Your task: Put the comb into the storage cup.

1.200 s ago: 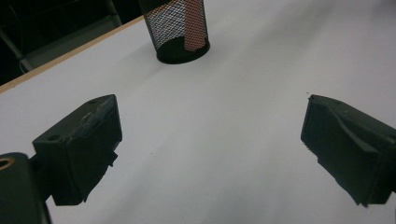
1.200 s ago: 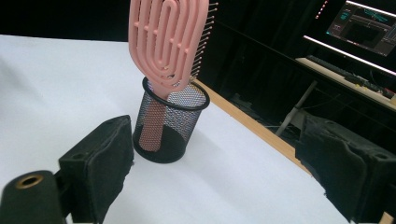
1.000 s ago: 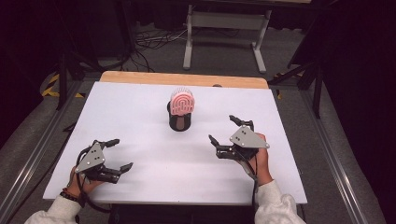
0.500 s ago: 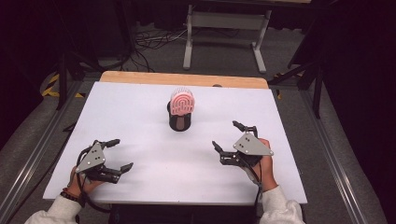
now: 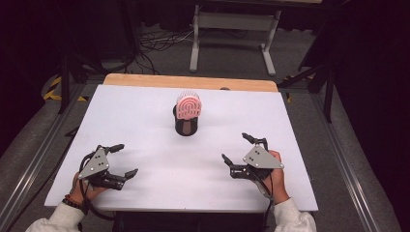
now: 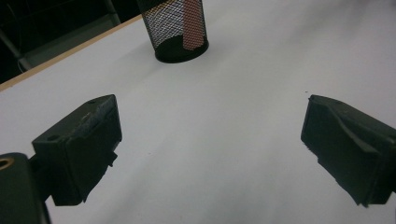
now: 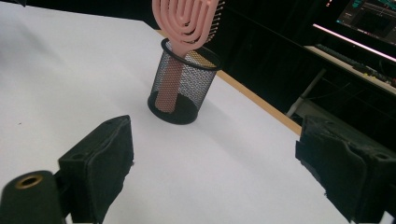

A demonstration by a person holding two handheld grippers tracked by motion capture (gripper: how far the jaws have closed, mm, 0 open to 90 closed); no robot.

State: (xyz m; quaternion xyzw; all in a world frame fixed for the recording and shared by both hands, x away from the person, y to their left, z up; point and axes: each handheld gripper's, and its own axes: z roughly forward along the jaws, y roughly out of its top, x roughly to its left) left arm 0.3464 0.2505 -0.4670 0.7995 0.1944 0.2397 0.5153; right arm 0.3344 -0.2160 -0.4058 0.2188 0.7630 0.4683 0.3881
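A pink hairbrush [image 5: 189,107] stands handle-down in a black mesh cup [image 5: 186,125], set on the white worktop [image 5: 145,116] toward its far middle. The left claw [image 5: 117,160] rests near the front left corner, released, jaws wide apart and holding nothing. The right claw [image 5: 238,151] sits near the front right, likewise released. Beyond the worktop's wooden far edge, cables [image 5: 154,46] lie on the grey floor beside a grey stand [image 5: 232,29], in a dark room.

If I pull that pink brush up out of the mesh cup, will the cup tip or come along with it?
Possibly: the mesh cup looks light. The brush leans on its rim, so a slanted pull might tip it. The handle looks stiff.
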